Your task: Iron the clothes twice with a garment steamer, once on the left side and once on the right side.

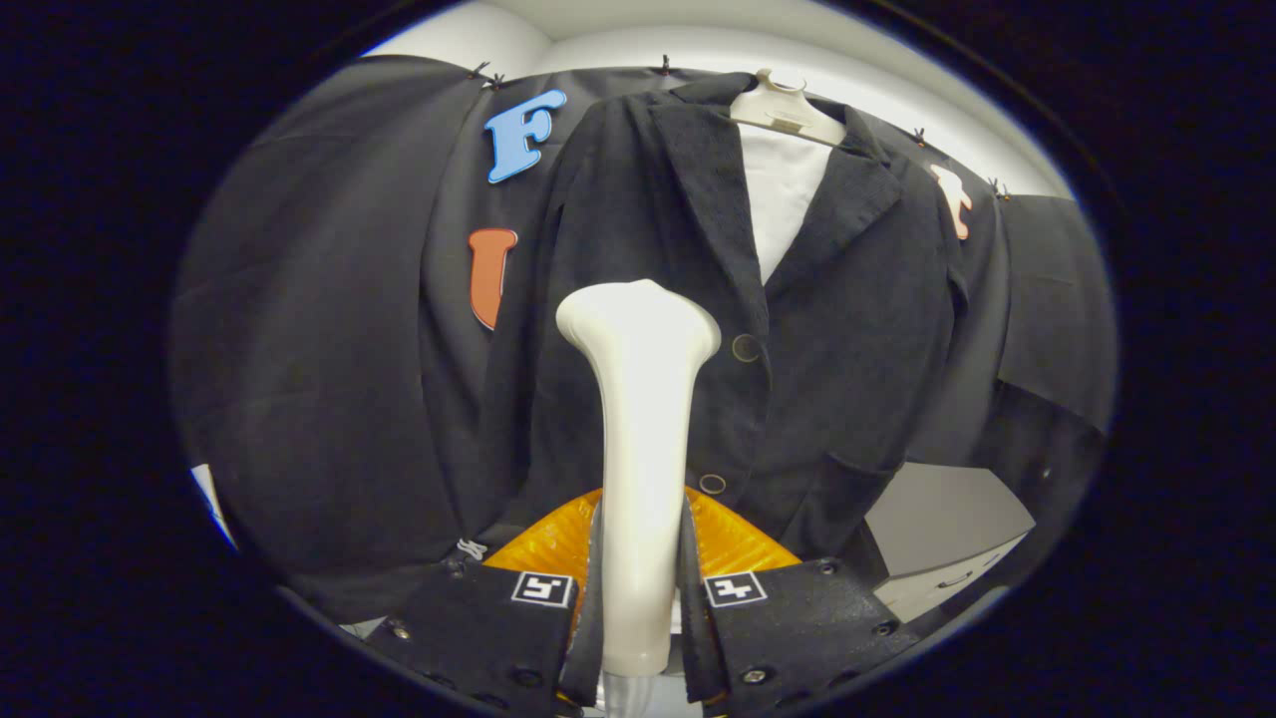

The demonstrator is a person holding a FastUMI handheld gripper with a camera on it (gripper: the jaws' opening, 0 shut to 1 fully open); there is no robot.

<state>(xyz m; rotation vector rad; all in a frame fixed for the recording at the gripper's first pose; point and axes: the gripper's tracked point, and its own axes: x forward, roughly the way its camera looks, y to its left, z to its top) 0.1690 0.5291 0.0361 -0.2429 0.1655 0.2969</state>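
While my gripper (pixel 638 588) was clamped with both fingers on the handle of the white steamer (pixel 638 419), I held its head up just ahead of the fingers, against the left front panel of the dark jacket (pixel 847 329). That jacket hung on a pale hanger (pixel 788 112) over a white shirt (pixel 783 194)

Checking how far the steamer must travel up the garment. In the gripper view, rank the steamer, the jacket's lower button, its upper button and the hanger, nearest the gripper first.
1. Steamer: held between the jaws of the gripper.
2. Lower button: just beyond the jaws, beside the steamer's handle.
3. Upper button: higher on the jacket, beside the steamer's head.
4. Hanger: farthest, at the collar.
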